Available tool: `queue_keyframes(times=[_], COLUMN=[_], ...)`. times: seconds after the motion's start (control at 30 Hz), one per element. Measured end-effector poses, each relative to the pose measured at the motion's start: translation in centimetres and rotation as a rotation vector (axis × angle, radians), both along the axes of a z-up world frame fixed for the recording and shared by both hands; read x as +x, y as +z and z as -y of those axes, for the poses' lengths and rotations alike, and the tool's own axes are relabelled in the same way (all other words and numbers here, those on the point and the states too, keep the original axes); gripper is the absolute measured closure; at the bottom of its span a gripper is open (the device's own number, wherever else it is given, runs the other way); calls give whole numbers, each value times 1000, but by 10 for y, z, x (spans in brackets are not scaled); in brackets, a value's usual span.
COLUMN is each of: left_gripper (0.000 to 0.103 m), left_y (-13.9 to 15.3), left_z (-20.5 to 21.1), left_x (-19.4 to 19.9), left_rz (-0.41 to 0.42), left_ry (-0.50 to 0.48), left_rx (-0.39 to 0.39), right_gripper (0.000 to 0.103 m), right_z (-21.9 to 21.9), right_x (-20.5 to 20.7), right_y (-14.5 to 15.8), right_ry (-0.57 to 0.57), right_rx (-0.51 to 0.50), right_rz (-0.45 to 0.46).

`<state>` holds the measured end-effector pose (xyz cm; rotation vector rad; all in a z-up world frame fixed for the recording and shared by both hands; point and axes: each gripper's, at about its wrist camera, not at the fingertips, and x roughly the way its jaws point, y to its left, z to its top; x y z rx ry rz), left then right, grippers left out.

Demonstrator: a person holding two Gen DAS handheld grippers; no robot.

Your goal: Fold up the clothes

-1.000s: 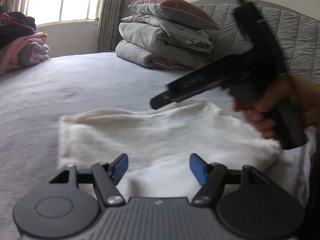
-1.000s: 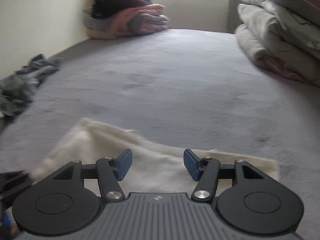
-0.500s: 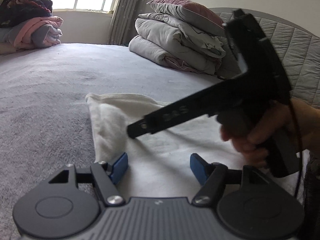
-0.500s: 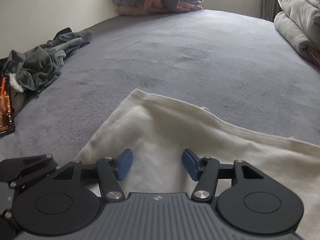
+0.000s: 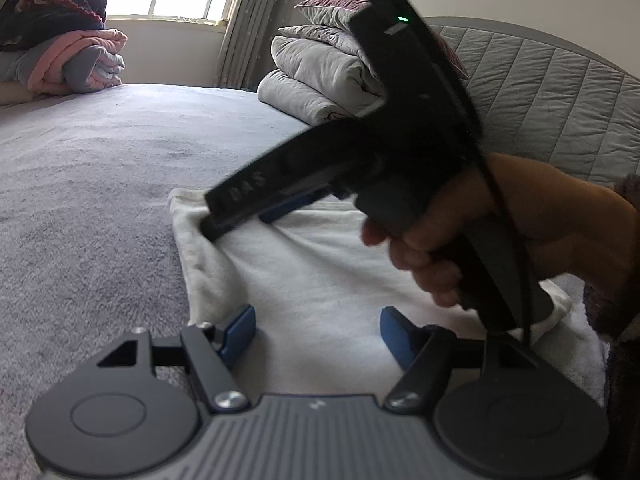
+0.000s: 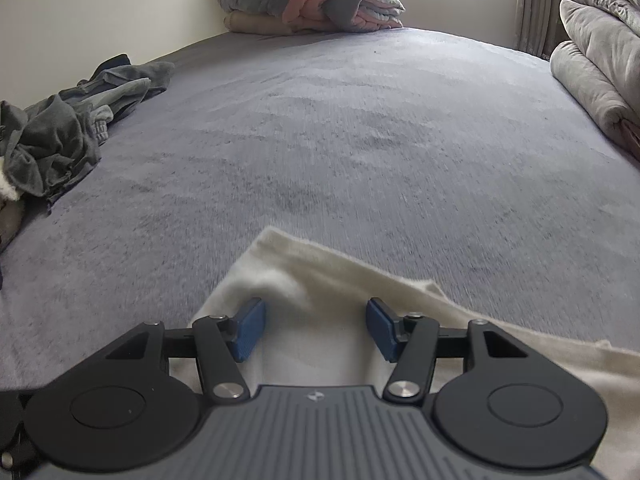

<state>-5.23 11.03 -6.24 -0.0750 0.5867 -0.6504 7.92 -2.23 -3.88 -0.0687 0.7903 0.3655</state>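
Note:
A cream-white garment (image 5: 320, 280) lies flat on the grey bed, its far left corner near the middle of the left wrist view. My left gripper (image 5: 316, 332) is open and empty, low over the garment's near edge. My right gripper (image 6: 316, 328) is open, its jaws straddling the garment's far corner (image 6: 288, 276) and pressing down on the cloth. In the left wrist view the right gripper (image 5: 236, 220) shows as a black tool held in a hand, its tip on that corner.
A heap of dark grey clothes (image 6: 68, 128) lies at the bed's left edge. Folded pink and grey blankets (image 6: 320, 4) are stacked by the window. Folded duvets and a pillow (image 5: 320, 76) lean on the quilted headboard (image 5: 540, 96). The grey bedspread (image 6: 340, 120) stretches ahead.
My right gripper has moved forward and down across the garment to its far left corner. My left gripper has turned and come closer over the near edge. Both stayed open.

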Motion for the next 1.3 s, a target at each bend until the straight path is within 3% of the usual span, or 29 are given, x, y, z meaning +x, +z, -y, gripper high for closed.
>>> queue_keyframes(times=[0.13, 0.37, 0.67, 1.1, 1.3], left_gripper=[32, 30, 30, 30, 29], left_y=[0, 3, 26, 22, 10], left_z=[-1, 3, 12, 99, 110], left_x=[2, 0, 0, -17, -20], left_rz=[-4, 0, 23, 15, -7], left_ry=[0, -7, -30, -290, -328], left_rx=[-5, 17, -20, -8, -25], right_gripper=[44, 44, 44, 44, 44], right_z=[-6, -9, 49, 155, 185], right_x=[10, 10, -38, -87, -106], right_y=[-2, 4, 40, 18, 2], right_ry=[0, 49, -39, -268, -319], right_rx=[-4, 16, 31, -17, -6], right_rz=[15, 117, 152, 78, 30])
